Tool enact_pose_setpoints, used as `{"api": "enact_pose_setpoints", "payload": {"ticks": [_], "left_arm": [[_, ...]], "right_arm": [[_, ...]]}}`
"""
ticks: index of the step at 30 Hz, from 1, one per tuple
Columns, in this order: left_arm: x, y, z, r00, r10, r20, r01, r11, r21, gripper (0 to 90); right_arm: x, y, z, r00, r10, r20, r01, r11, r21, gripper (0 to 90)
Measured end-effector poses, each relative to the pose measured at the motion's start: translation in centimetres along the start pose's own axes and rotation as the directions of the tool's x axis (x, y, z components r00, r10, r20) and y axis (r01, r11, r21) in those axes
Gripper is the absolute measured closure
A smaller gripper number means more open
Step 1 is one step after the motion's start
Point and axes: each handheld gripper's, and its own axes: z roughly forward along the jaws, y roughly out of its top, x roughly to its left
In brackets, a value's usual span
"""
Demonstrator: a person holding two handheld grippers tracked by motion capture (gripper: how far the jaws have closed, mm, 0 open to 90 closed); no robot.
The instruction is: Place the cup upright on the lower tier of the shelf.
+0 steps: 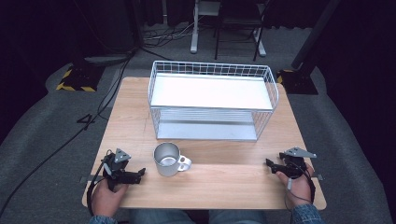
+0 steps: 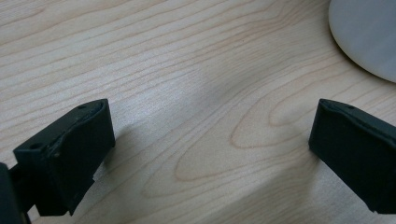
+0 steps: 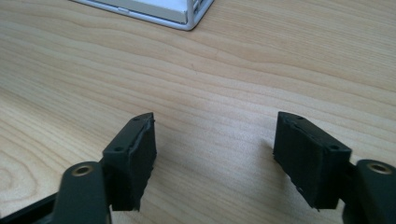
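A silver metal mug (image 1: 167, 159) stands upright near the front middle of the wooden table (image 1: 135, 112), its handle pointing right. My left gripper (image 1: 138, 174) rests on the table just left of the mug, held by a hand, jaws spread wide over bare wood (image 2: 212, 135); the mug's pale side (image 2: 369, 32) shows at the upper right of the left gripper view. My right gripper (image 1: 271, 164) lies near the front right edge, open, with nothing between its jaws (image 3: 215, 144). A white wire shelf rack (image 1: 212, 100) stands at the back middle.
The rack's base corner (image 3: 184, 16) shows at the top of the right gripper view. Bare wood lies between the mug and the right gripper. Beyond the table are grey carpet, cables (image 1: 70, 135), and stand bases (image 1: 77, 77).
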Motion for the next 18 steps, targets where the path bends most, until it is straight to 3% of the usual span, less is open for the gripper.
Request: {"api": "enact_pose_setpoints", "payload": {"ticks": [18], "left_arm": [[-0.12,-0.07,-0.03,0.9999,-0.012,-0.008,0.012,0.9999,-0.002,0.5]], "right_arm": [[-0.02,0.00,0.00,1.0000,0.001,-0.002,-0.001,1.000,0.000,30.3]]}}
